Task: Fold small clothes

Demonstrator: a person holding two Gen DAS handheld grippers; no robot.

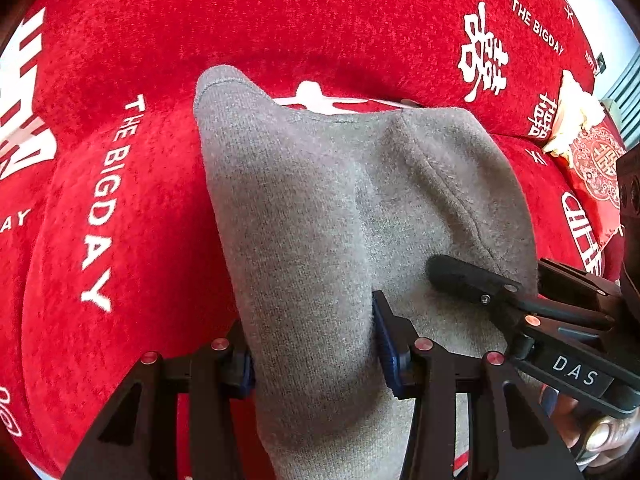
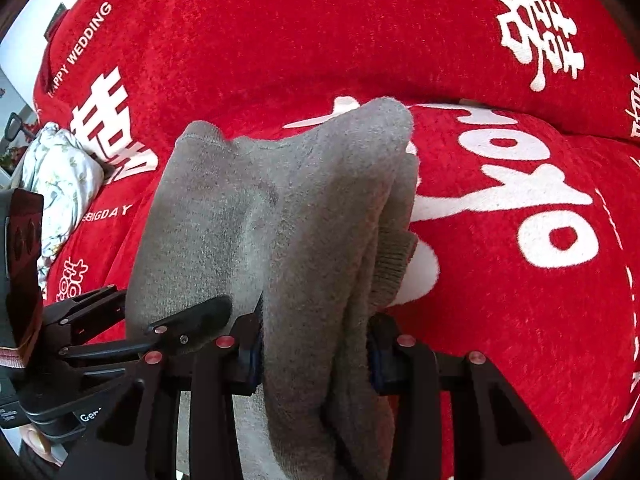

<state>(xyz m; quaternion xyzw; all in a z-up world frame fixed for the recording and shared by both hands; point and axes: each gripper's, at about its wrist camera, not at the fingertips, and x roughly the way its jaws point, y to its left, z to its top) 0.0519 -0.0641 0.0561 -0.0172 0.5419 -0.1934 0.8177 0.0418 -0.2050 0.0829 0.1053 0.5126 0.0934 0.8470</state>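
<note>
**Grey garment gathered in both grippers over the red sofa**

You worked over a red sofa cover (image 1: 320,20) printed with white characters and English slogans, and everything here is placed against it. The cover filled both views, stretched across the seat and the backrest.

The largest thing on it was the grey knitted garment (image 1: 320,208), the piece you were folding. It hung in front of the seat with its far end draped toward the crease where seat meets backrest. In the right wrist view it showed several layers stacked along its right edge, so I judge at least one fold had been made.

At one far end of the cover lay a red patterned cushion (image 1: 596,168); at the other far end, a pale floral cushion (image 2: 60,176).

Your left gripper (image 1: 316,344) was clamped on a thick bunch of the grey cloth, which filled the gap between its blue pads. Your right gripper (image 2: 316,356) pinched the layered bundle the same way, jaws pressed against the cloth on both sides. The two grippers sat just beside each other on the garment's near end.

What remained, as I judge it: lay the bundle flat on the cover, finish the fold, release.
</note>
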